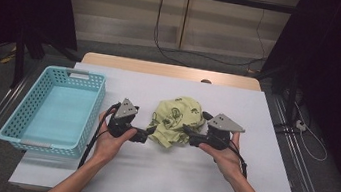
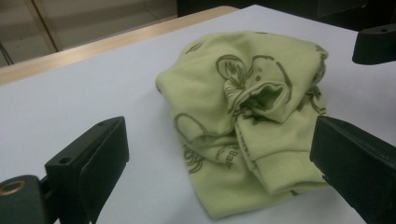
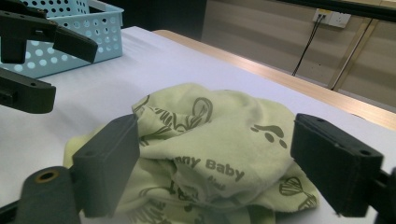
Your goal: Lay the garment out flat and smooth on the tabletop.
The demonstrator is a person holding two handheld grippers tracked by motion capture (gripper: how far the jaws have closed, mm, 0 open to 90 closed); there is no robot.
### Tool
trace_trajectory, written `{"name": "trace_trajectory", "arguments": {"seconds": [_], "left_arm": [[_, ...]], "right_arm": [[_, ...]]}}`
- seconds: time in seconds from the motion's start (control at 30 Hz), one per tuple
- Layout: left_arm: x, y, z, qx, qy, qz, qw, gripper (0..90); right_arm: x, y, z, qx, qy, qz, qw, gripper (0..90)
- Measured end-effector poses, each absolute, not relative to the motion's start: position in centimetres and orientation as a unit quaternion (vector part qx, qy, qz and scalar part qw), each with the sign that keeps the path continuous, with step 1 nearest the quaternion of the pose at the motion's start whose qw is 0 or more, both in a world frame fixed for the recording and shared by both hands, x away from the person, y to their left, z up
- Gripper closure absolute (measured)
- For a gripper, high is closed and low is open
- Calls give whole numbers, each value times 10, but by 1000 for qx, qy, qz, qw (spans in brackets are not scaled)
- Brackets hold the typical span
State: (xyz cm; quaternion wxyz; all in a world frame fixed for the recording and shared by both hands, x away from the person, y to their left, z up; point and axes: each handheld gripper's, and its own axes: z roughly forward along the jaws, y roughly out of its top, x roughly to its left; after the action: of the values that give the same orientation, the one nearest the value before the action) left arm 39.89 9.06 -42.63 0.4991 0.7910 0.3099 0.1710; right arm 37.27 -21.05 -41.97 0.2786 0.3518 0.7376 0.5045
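- The person brings both tools in on the crumpled baby garment (image 1: 176,120) from opposite sides, a placing that suits picking up two edges of the cloth at once, probably to lift or spread it.
- The left gripper (image 1: 147,134) sits just left of the cloth's near-left edge; in the left gripper view its jaws stand wide apart with only a corner of the garment (image 2: 247,116) reaching between them, and no pad presses on fabric.
- The right gripper (image 1: 187,131) is at the cloth's right side; in the right gripper view its jaws straddle a bunched fold of the garment (image 3: 219,154), spread fairly wide, and the pads do not visibly pinch it, so it reads as a grip being set up rather than made.
- The garment lies near the middle of the white table (image 1: 246,187), well apart from the light-blue perforated basket (image 1: 18,122) standing at the left; the basket's place suggests it is where the cloth may end up.
- The garment itself is pale yellow-green knit cotton, printed with darker olive line drawings and the words "Baby" among other lettering.
- It is heaped loosely, with folds rising in the centre and a ribbed cuff or hem pointing towards the near side; soft and limp, it will likely sag when raised.
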Motion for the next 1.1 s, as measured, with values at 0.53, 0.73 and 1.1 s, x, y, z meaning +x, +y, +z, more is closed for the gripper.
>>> {"name": "trace_trajectory", "arguments": {"seconds": [0.53, 0.73, 1.1], "left_arm": [[406, 85, -439, 804, 316, 150, 481, 44], [407, 80, -443, 810, 321, 154, 466, 46], [407, 81, -436, 806, 322, 178, 464, 69]], "right_arm": [[386, -197, -448, 342, 792, 438, 252, 305], [388, -206, -446, 354, 786, 443, 247, 529], [385, -218, -420, 358, 750, 496, 252, 674]]}}
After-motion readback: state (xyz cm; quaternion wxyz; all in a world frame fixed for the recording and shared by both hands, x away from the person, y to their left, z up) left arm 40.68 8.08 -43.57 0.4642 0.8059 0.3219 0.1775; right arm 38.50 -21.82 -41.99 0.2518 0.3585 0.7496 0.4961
